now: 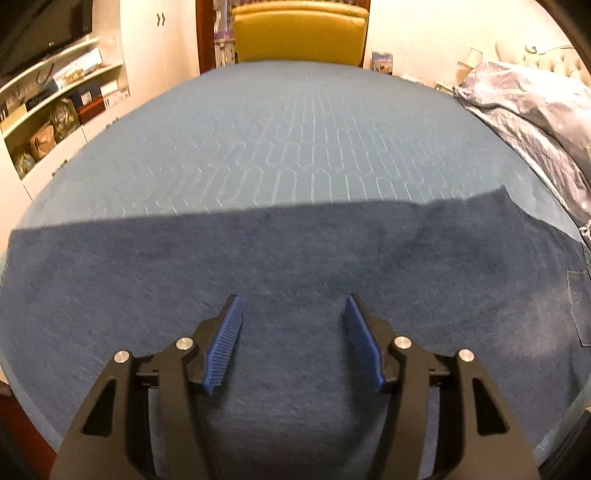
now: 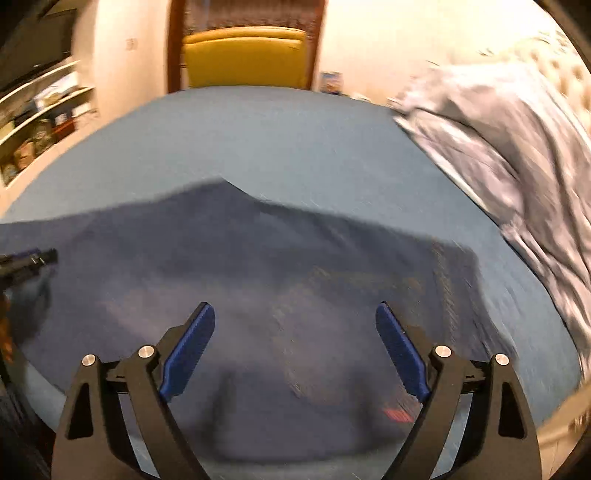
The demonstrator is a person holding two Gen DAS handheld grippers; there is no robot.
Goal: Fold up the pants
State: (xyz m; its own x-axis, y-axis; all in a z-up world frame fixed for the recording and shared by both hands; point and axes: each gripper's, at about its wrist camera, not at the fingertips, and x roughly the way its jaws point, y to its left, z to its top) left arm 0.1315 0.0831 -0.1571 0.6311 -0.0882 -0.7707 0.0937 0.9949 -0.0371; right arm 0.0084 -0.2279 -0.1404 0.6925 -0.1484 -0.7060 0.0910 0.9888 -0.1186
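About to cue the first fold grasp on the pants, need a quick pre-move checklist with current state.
1. Left tool open, nothing held: ok.
2. Right tool open, nothing held: ok.
3. Pants spread flat on the blue mattress: ok, far edge straight in the left view.
4. Fold area free of other items: ok; grey duvet lies off to the right, apart from the pants.
5. Waistband side sharply seen for a grasp point: cannot tell, right view is motion-blurred.
6. Tools clear of each other: ok.

A bedroom in a home: a bed (image 1: 280, 122) with a blue quilted cover, a rumpled grey duvet (image 1: 532, 118), a tufted headboard (image 1: 565, 62), white shelves (image 1: 62, 96) of boxes and bags, a television (image 1: 40, 29), a yellow chair (image 1: 299, 35).
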